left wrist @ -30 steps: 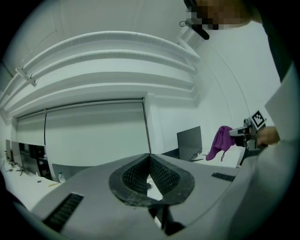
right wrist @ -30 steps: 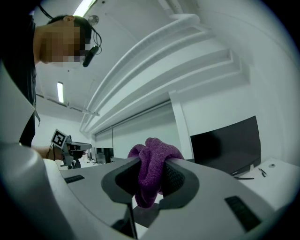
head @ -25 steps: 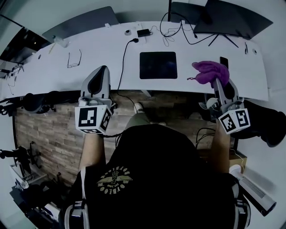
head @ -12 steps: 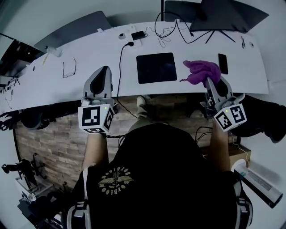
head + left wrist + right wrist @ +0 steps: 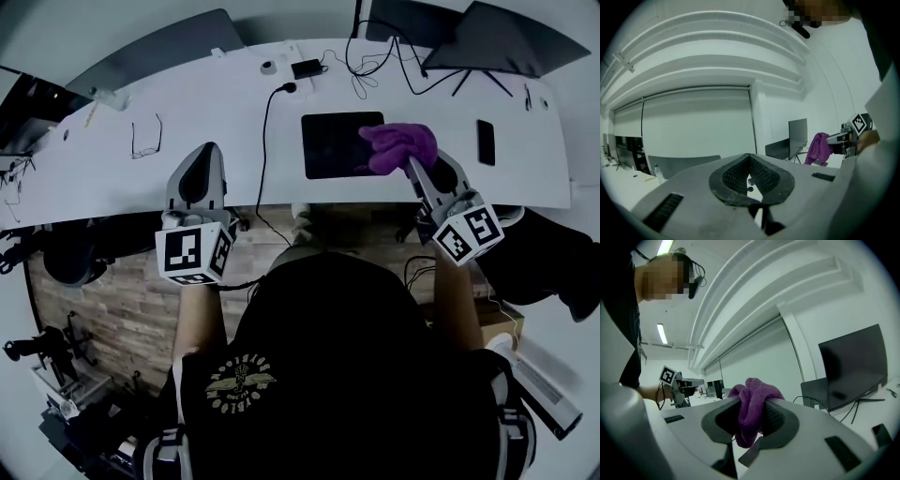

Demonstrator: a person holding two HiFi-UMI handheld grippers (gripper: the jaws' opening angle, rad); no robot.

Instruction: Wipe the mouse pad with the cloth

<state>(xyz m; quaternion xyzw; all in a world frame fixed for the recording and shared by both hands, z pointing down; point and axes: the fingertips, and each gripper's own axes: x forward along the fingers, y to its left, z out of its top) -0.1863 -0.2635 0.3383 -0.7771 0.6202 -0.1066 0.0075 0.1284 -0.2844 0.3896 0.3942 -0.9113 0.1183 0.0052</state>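
The right gripper (image 5: 413, 165) is clamped on the purple cloth (image 5: 398, 144), which it holds over the right edge of the black mouse pad (image 5: 328, 147) on the desk (image 5: 187, 122). The left gripper (image 5: 200, 155) has its jaws closed together, empty.

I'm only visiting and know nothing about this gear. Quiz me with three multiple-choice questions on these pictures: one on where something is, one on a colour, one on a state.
1. Where is the cloth relative to the mouse pad? A at its left edge; B at its right edge; C far away from it.
2. What colour is the cloth? A purple; B green; C white.
3. The fingers of the right gripper are: A spread wide, empty; B shut, empty; C shut on the cloth.

Answers: 1 B, the head view shows it overlapping the pad's right edge. 2 A, it is purple in every view. 3 C, the right gripper view shows cloth pinched between them.
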